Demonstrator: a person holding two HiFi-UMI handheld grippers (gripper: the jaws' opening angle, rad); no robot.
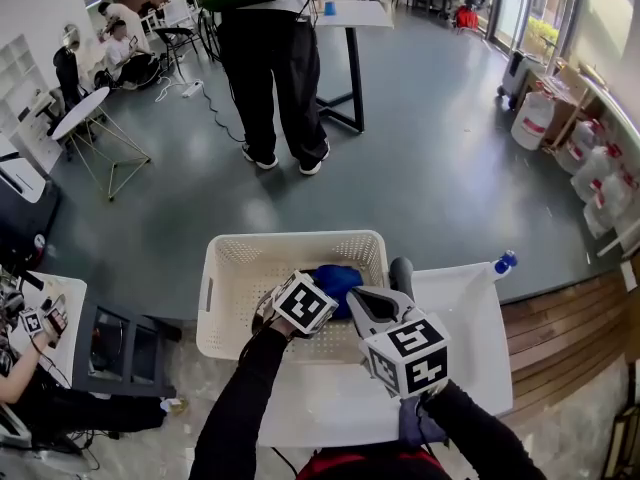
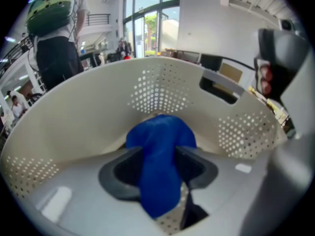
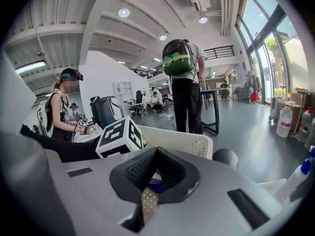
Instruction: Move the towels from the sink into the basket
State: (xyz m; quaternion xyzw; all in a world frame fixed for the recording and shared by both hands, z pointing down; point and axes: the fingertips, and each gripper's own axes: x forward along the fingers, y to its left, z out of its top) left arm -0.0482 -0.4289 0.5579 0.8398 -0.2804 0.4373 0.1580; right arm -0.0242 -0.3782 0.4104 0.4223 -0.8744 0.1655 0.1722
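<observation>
Blue towel [image 2: 158,173] — lengthwise between left fingers [image 2: 123,170], inside basket [image 2: 74,127].

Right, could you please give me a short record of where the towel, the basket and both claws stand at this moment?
towel: blue, between the jaws of the left claw, inside the basket
basket: white, perforated walls, upright on the white surface
left claw: jaws apart, not pressing the towel, aimed down into the basket
right claw: jaws together, nothing held, just right of the basket
person: stands on the floor beyond the basket, back turned
</observation>
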